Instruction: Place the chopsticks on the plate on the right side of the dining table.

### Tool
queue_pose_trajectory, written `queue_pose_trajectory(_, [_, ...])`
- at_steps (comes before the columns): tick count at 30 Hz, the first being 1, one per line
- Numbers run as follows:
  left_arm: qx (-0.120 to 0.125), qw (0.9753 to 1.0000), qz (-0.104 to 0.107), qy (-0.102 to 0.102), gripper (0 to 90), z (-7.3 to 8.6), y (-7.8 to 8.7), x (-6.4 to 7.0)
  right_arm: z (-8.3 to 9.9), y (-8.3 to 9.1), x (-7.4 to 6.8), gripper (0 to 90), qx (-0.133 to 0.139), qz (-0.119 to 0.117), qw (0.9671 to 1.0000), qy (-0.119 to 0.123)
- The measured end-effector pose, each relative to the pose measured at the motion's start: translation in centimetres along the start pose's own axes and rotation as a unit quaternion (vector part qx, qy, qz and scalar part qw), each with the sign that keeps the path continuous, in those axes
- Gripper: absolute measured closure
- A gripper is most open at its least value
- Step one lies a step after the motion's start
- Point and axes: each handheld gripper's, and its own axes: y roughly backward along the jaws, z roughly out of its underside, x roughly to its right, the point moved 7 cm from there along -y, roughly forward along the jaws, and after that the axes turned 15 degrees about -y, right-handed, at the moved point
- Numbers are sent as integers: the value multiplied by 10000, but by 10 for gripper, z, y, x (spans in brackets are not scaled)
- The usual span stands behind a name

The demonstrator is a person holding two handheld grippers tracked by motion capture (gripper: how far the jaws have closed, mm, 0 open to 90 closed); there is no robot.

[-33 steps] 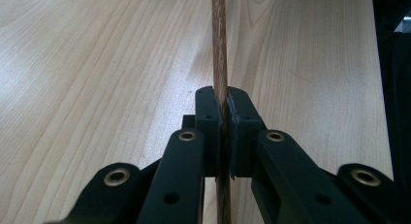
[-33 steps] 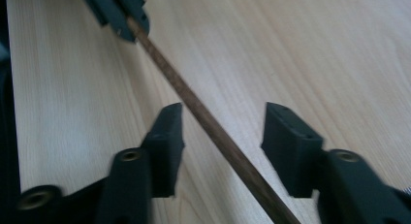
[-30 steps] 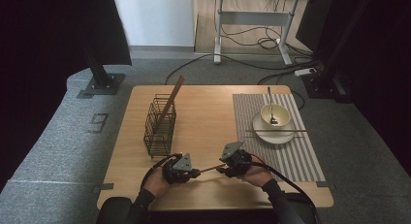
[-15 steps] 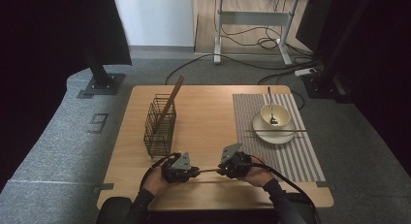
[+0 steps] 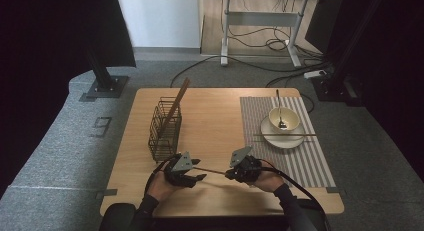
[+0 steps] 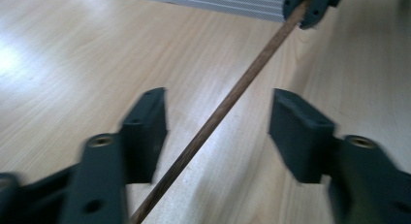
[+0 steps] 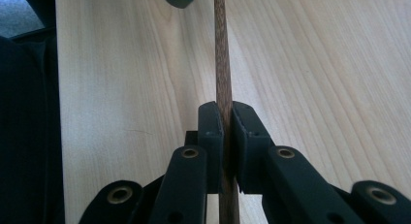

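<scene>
A thin brown wooden chopstick [image 5: 212, 170] lies level just above the table's front, between my two grippers. My right gripper [image 5: 230, 173] is shut on one end of it; in the right gripper view its jaws [image 7: 227, 112] pinch the chopstick [image 7: 222, 49] tightly. My left gripper [image 5: 197, 169] sits at the other end. In the left gripper view it [image 6: 218, 118] stands open, and the chopstick [image 6: 252, 73] runs through the gap without touching either pad. The right gripper [image 6: 314, 5] holds the far end there.
A black wire basket [image 5: 164, 127] with another chopstick [image 5: 178, 97] leaning in it stands left of centre. On a striped grey placemat [image 5: 310, 161] at the right sit a plate [image 5: 280, 140], a bowl [image 5: 284, 119] with a spoon, and a chopstick [image 5: 285, 135] across the plate.
My right gripper has shifted slightly toward the table's front edge with the chopstick. The left gripper has stayed almost where it was.
</scene>
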Motion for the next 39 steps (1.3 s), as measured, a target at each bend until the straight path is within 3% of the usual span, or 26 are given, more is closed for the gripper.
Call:
queue_pose_trajectory(6, [86,9996,-233,126,144,0,0,-3,3,4,9,826,0,186,9998,-84])
queue_pose_trajectory(16, [183,9987,-216,415,5,2,-6,-2,10,17,30,825,154,442,9978,-464])
queue_pose_trajectory(23, [77,9989,-59,453,0,7,-15,3,14,25,42,824,292,517,9953,-765])
queue_pose_trajectory(39, [-574,9973,3,451,0,25,-31,8,28,47,73,824,510,957,9849,-1351])
